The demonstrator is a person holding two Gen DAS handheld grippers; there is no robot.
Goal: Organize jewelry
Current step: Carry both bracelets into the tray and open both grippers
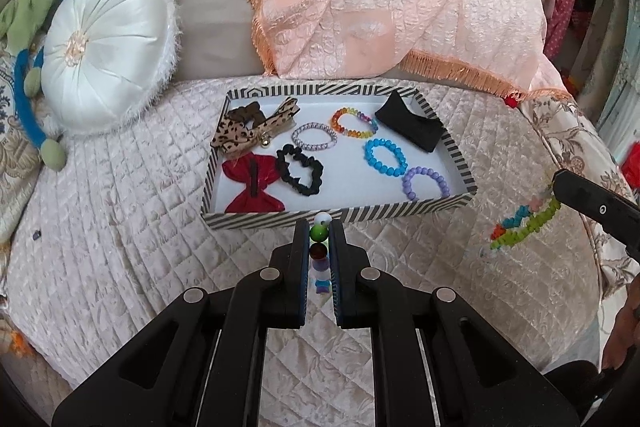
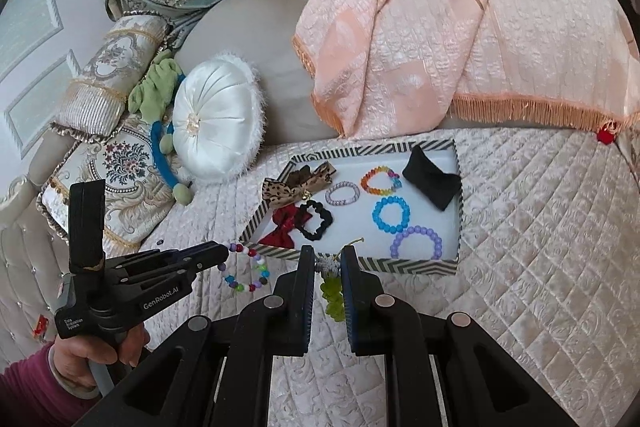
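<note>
- Pinching one mixed-bead bracelet [image 1: 319,251], your left gripper [image 1: 319,227] has its fingers pressed onto it, above the quilt [image 1: 120,227] before the tray [image 1: 340,215].
- Your right gripper [image 2: 329,259] pinches one green-bead bracelet [image 2: 334,297].
- Tray count: four bracelets, three bows, one scrunchie [image 1: 300,169], one black cloth [image 1: 410,125].

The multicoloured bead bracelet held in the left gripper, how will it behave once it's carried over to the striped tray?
The multicoloured bead bracelet probably stays floppy: it hangs in a loose loop from the left gripper. It looks light, since a pinch at one end carries it. Set in the striped tray, it would likely slump flat rather than roll, being strung like those already lying there.
</note>
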